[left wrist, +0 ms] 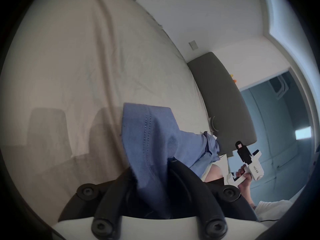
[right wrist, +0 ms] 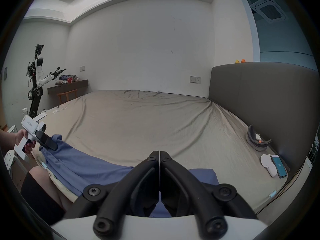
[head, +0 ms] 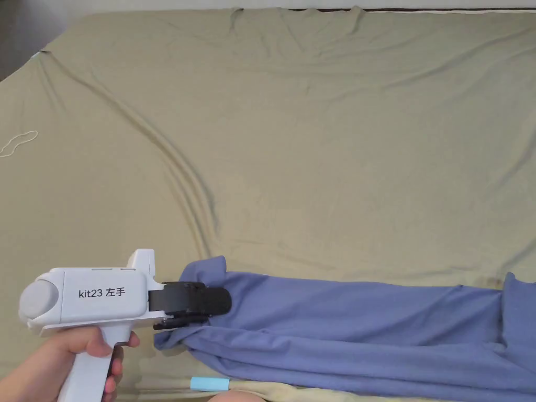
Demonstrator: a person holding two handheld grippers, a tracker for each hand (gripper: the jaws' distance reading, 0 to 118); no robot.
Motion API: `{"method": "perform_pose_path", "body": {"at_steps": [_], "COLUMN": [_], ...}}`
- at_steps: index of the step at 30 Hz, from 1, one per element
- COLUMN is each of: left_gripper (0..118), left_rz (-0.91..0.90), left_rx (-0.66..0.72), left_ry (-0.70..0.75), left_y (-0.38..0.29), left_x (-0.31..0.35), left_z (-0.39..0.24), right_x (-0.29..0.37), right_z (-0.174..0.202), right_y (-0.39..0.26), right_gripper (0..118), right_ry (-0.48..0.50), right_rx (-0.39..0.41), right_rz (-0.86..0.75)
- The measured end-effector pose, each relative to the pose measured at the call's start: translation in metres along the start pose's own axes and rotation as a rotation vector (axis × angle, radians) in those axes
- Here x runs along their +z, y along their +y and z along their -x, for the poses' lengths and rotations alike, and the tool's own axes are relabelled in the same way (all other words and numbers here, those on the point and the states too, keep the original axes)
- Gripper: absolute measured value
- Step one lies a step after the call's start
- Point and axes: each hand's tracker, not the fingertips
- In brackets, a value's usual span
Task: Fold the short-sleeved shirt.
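Observation:
A blue short-sleeved shirt (head: pixel 356 324) lies stretched in a long wrinkled band along the near edge of the bed. My left gripper (head: pixel 227 303) is shut on its left end, where a hemmed corner of cloth (left wrist: pixel 155 139) stands up between the jaws. In the right gripper view that same gripper (right wrist: pixel 53 146) pinches the shirt (right wrist: pixel 83 165) at the far left. My right gripper (right wrist: pixel 159 152) hovers over the shirt's other end, jaws pressed together with nothing between them. From the left gripper view it (left wrist: pixel 239 144) shows in the air, held by a hand, apart from the cloth.
The olive bed sheet (head: pixel 314 157) spreads wide beyond the shirt, creased in places. A grey headboard (right wrist: pixel 259 96) bounds the right side, with a grey round object (right wrist: pixel 256 139) and a phone (right wrist: pixel 278 165) beside it. A robot arm (right wrist: pixel 36 81) stands past the bed's far left.

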Motion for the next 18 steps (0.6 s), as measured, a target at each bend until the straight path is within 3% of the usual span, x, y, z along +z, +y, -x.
{"method": "perform_pose_path", "body": {"at_steps": [5,7,9,16,18], "left_gripper": [8,8,8,8,8], "left_rz": [0.000,0.000,-0.017,0.069,0.100], "left_rx": [0.042,-0.013,0.024,0.141,0.079], "left_ry": [0.029,0.106,0.152,0.521,0.567], "left_y": [0.025,0.030,0.038,0.053,0.053], "left_x": [0.035,0.051,0.074,0.110,0.097], "left_z": [-0.019,-0.025,-0.022,-0.012,-0.043], "right_x": [0.003,0.005,0.009,0.012,0.013], "right_z": [0.002,0.003,0.004,0.002,0.002], "right_y": [0.005,0.008,0.011,0.017,0.020], "right_gripper": [1,1,1,1,1], "right_ry": [0.023,0.038,0.053,0.124,0.144], "right_rx": [-0.019,-0.022,-0.021,-0.048,-0.060], "right_rz": [-0.002,-0.012,-0.027,-0.039,-0.042]}}
